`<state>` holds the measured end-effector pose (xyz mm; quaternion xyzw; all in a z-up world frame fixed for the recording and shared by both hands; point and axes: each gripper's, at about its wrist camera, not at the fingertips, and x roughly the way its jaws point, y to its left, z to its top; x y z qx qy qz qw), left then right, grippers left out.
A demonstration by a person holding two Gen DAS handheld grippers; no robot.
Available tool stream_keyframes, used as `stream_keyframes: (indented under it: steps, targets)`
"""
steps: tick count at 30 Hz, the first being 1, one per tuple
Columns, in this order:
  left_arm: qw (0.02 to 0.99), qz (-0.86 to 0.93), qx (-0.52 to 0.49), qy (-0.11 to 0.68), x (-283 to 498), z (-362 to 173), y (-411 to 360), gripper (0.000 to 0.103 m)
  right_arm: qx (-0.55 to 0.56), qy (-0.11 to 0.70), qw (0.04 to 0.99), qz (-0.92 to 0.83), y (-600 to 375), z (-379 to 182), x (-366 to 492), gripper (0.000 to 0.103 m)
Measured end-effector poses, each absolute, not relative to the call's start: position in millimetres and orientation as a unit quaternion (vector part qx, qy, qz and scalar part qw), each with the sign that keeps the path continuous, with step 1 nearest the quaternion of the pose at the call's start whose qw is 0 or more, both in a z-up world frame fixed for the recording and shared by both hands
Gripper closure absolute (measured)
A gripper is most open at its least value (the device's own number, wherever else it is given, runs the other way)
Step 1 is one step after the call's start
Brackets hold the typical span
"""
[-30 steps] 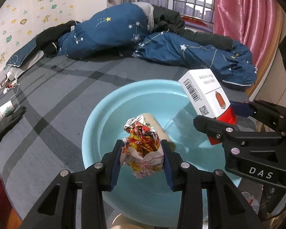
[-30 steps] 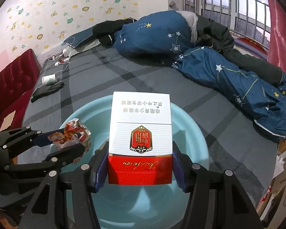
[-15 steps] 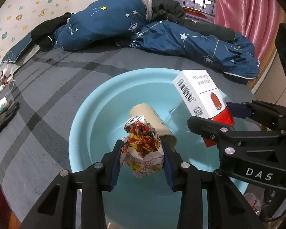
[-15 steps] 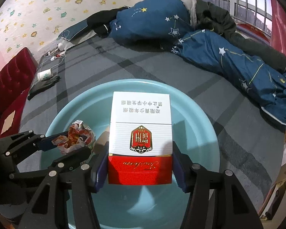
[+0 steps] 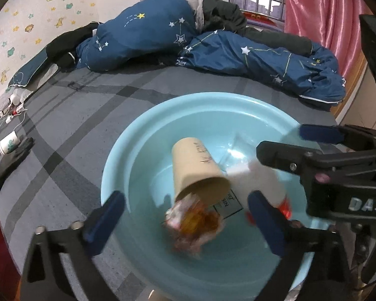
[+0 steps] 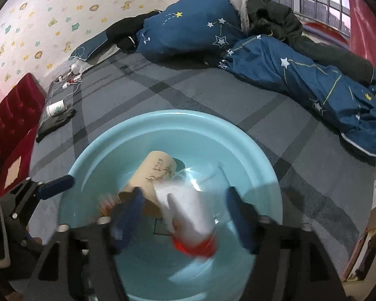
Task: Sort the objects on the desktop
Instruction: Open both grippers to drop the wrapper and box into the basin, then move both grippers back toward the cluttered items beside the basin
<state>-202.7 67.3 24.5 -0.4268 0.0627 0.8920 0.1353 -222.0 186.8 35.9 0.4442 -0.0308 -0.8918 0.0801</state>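
A light blue basin (image 5: 163,115) (image 6: 92,150) sits on the grey bed. A tan paper cup (image 5: 195,165) (image 6: 153,175) lies on its side in it, next to a clear plastic piece (image 5: 235,148). My left gripper (image 5: 185,215) is open; the crumpled red and yellow wrapper (image 5: 193,225) is blurred, falling free between its fingers. My right gripper (image 6: 185,215) is open; the white and red cigarette box (image 6: 190,223) (image 5: 260,183) is blurred, dropping into the basin. The right gripper also shows in the left wrist view (image 5: 300,145).
A blue star-pattern duvet (image 5: 163,37) (image 6: 288,70) and dark clothes lie at the far side of the bed. A white paper cup (image 5: 8,144) (image 6: 56,107), a black glove (image 5: 12,160) and cables lie at the left. Pink curtain (image 5: 325,12) at the right.
Both grippers opened over the basin. The wrapper left the left gripper and the cigarette box left the right gripper; both are falling into the basin.
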Motion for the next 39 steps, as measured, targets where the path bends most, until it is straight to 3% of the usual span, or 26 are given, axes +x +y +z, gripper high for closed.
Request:
stream_keyframes:
  steps: [1, 5, 23, 39]
  targets:
    - [0.136, 0.892, -0.426, 0.067, -200, 25, 68, 0.0, 0.443, -0.034, 0.077, -0.893, 188, 37, -221, 0.006]
    - [0.13, 0.897, -0.415, 0.077, -191, 30, 66, 0.0, 0.44, -0.038, 0.075, -0.894, 189, 44, -215, 0.002]
    - [0.127, 0.906, -0.398, 0.072, -126, 60, 41, 0.0, 0.404, -0.025, 0.075, -0.911, 192, 87, -152, 0.002]
    - [0.118, 0.908, -0.395, 0.075, -67, 52, 23, 0.0, 0.383, -0.009, 0.071, -0.921, 197, 101, -88, 0.002]
